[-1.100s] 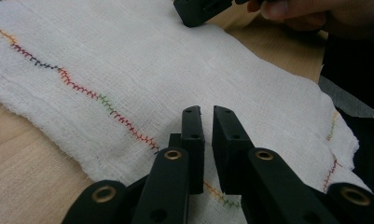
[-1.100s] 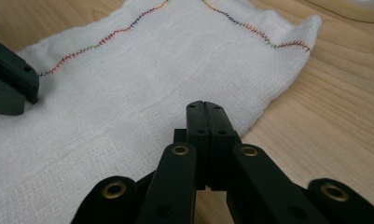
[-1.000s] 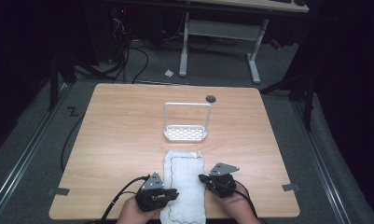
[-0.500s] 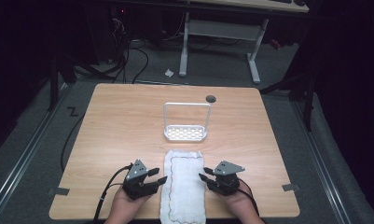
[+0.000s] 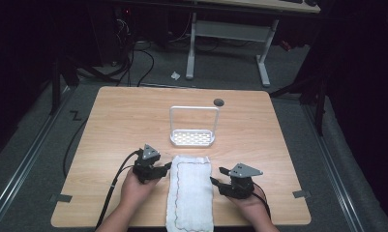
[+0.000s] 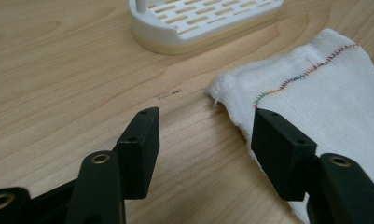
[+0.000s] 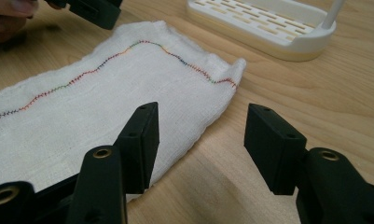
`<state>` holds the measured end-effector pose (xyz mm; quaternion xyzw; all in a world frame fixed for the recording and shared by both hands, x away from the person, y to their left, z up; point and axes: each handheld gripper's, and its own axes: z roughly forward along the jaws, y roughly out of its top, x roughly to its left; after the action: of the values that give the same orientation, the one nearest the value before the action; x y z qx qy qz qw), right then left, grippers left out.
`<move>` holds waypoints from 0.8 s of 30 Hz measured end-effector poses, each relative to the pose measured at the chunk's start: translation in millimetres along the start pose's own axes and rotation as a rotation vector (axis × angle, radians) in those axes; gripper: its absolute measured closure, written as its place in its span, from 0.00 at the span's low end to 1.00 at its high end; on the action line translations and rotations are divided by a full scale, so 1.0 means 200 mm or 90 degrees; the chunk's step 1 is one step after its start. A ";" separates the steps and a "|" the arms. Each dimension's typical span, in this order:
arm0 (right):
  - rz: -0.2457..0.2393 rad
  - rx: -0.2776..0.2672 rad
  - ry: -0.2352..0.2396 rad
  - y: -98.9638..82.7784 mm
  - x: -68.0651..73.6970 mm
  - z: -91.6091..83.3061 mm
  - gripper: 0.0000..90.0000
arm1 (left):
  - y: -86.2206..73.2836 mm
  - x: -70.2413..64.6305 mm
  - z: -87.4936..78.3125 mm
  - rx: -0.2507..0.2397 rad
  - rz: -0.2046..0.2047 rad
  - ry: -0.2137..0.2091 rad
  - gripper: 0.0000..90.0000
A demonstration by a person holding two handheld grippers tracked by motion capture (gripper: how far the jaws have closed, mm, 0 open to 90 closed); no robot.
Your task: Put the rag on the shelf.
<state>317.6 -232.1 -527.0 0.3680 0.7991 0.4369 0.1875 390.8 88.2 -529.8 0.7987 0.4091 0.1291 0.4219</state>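
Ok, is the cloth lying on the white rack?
No, the cloth lies flat on the table, just in front of the white rack, with bare wood between them.

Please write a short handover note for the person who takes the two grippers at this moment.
Left gripper: jaws just opened, nothing between them, at the left edge of the white folded cloth with rainbow stitching.
Right gripper: jaws just opened, empty, at the cloth's right edge.
Cloth lies flat at the near edge of the wooden table, just short of the white slotted plastic rack.
Done: cloth released.
Left: probably another fold or moving it; unclear.
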 end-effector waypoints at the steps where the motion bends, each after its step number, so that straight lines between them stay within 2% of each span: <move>1: -0.003 -0.003 -0.001 0.00 0.00 0.00 0.50 | 0.00 0.00 0.00 0.000 0.000 0.000 0.47; 2: -0.003 -0.003 -0.001 0.00 0.00 0.00 0.50 | 0.00 0.00 0.01 0.001 -0.002 -0.003 0.47; 3: -0.005 -0.002 -0.003 0.00 0.00 0.00 0.49 | 0.02 -0.01 0.04 0.018 0.008 0.001 0.47; 5: -0.004 0.000 0.001 0.00 0.00 0.01 0.49 | 0.04 -0.02 0.07 0.027 0.017 -0.006 0.48; 7: -0.005 0.001 0.000 0.00 0.00 0.01 0.49 | 0.04 -0.03 0.08 0.023 0.020 -0.008 0.49; 9: -0.009 0.002 0.001 0.00 0.00 0.02 0.49 | 0.06 -0.04 0.12 0.036 0.028 -0.019 0.56; 12: -0.010 0.006 0.001 -0.01 0.00 0.02 0.49 | 0.07 -0.06 0.14 0.037 0.033 -0.021 0.59; 13: -0.008 0.008 0.003 -0.01 0.00 0.02 0.49 | 0.08 -0.06 0.16 0.032 0.026 -0.034 0.65; 16: -0.004 0.010 0.007 -0.01 0.00 0.02 0.49 | 0.09 -0.07 0.18 0.026 0.015 -0.048 0.72; 19: 0.003 0.008 0.008 -0.01 0.00 0.02 0.49 | 0.08 -0.07 0.18 0.023 0.015 -0.057 0.82; 20: 0.007 0.005 0.008 -0.01 -0.01 0.02 0.49 | 0.08 -0.07 0.18 0.021 0.015 -0.061 0.82; 21: 0.015 0.002 0.012 0.00 -0.01 0.02 0.49 | 0.07 -0.07 0.18 0.020 0.010 -0.066 0.87; 22: 0.017 0.002 0.011 0.00 -0.01 0.02 0.49 | 0.07 -0.05 0.18 0.019 -0.009 -0.079 0.89; 24: 0.020 0.005 0.013 0.01 -0.01 0.02 0.48 | 0.07 -0.04 0.18 0.016 -0.022 -0.089 0.90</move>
<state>322.5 -231.7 -528.4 0.3765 0.7970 0.4402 0.1708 413.6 57.5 -540.9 0.8038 0.3939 0.0611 0.4416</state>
